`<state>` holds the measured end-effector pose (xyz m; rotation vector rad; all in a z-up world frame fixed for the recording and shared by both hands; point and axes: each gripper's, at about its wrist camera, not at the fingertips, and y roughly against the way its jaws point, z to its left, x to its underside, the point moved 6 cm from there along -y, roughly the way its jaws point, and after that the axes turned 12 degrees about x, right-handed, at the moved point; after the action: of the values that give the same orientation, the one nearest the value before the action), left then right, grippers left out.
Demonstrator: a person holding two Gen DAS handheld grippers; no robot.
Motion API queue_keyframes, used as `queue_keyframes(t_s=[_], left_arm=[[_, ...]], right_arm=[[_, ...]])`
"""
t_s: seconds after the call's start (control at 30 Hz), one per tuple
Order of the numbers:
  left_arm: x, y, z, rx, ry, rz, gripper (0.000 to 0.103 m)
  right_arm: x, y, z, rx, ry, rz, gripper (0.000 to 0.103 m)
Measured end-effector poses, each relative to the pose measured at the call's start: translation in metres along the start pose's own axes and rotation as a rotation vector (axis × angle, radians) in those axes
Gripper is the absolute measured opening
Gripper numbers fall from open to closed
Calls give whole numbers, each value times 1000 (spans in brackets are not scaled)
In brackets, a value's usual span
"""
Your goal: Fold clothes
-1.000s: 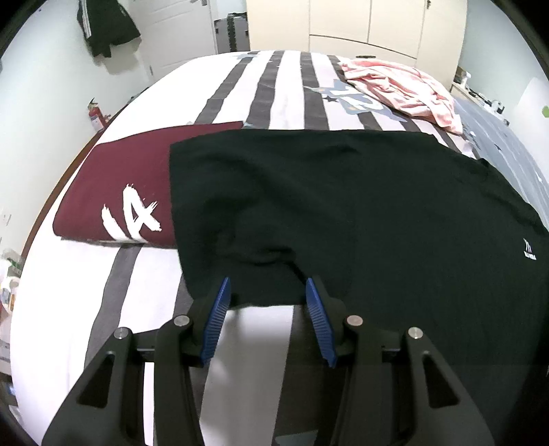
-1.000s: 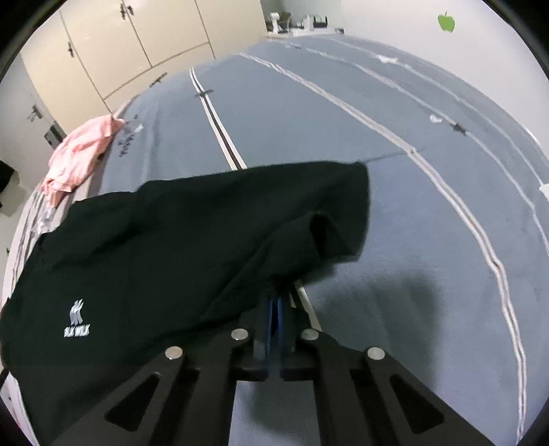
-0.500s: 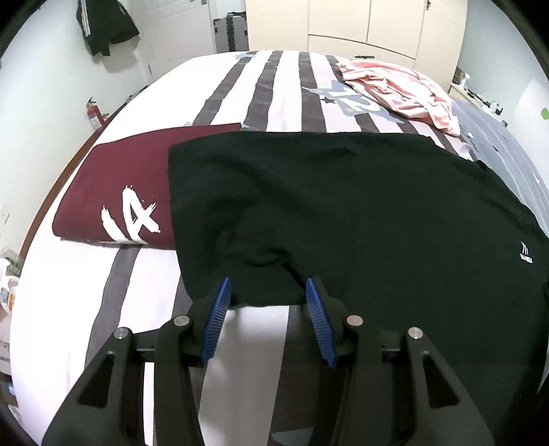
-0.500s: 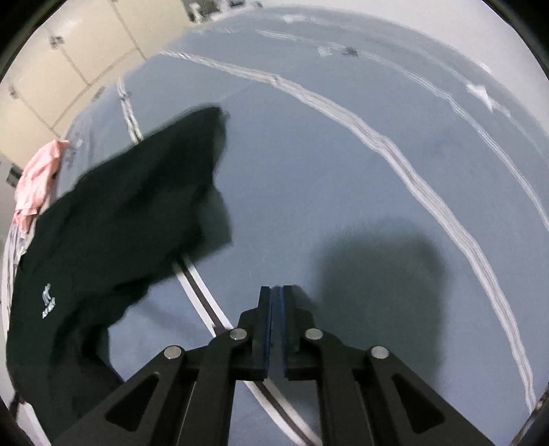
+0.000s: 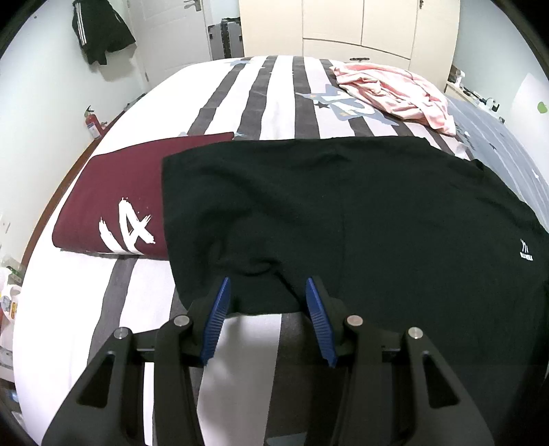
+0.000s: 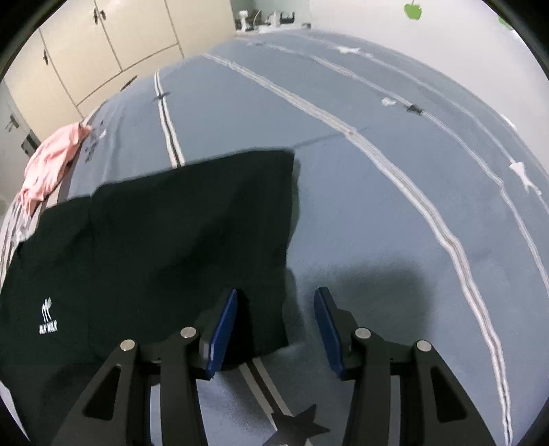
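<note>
A black T-shirt (image 5: 343,212) lies spread flat across the bed, with a small white logo near its right side. My left gripper (image 5: 267,291) is open, and the shirt's near edge lies between its blue pads without being pinched. In the right wrist view the black T-shirt's (image 6: 171,233) sleeve lies flat on the blue-grey cover. My right gripper (image 6: 276,298) hovers over the sleeve's near corner. Its jaws are opening, with the corner just inside the left pad and not pressed.
A folded maroon shirt (image 5: 109,199) with white numbers lies left of the black one, partly under it. A crumpled pink garment (image 5: 394,89) sits at the far right of the striped bed cover (image 5: 274,85). Wardrobe doors (image 5: 360,27) stand behind the bed. A fire extinguisher (image 5: 92,121) stands by the left wall.
The right gripper was shut on the bunched sleeve, let it go and swung aside still shut. Now it stands with jaws apart over the flattened sleeve. The left gripper has not moved.
</note>
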<state>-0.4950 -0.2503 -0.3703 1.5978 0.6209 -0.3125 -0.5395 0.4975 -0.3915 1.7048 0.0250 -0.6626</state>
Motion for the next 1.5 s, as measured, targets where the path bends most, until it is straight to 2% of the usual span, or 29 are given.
queue_keyframes(t_s=[0.07,0.1,0.3,0.53,0.63,0.7,0.73,0.93,1.1,1.27,1.37,1.5], left_arm=[[3,0,6,-8,14,3,43],[4,0,8,-12,22,4,43],[15,5,22,-32,56,9,43],[19,6,21,-26,63,9,43],[19,4,16,-18,50,11,43],[19,4,13,-15,41,12,43],[19,4,13,-15,41,10,43],[19,8,17,-20,52,2,43],[24,13,27,-30,69,4,43],[28,14,35,-42,77,8,43],[28,14,35,-44,77,7,43],[25,16,33,-40,65,0,43]], right_arm=[[6,0,5,-7,40,-7,9],[8,2,6,-5,57,-13,5],[21,21,-16,-20,38,-37,4],[28,18,-39,-26,-112,31,11],[35,26,-35,-50,-117,18,21],[32,28,-27,-80,-134,24,37],[30,28,-23,-86,-140,23,41],[17,43,-7,-83,-159,-16,42],[21,54,-9,-72,-133,-21,42],[15,32,4,-53,-95,21,42],[17,14,6,-13,-114,71,42],[14,2,6,-4,-158,105,42]])
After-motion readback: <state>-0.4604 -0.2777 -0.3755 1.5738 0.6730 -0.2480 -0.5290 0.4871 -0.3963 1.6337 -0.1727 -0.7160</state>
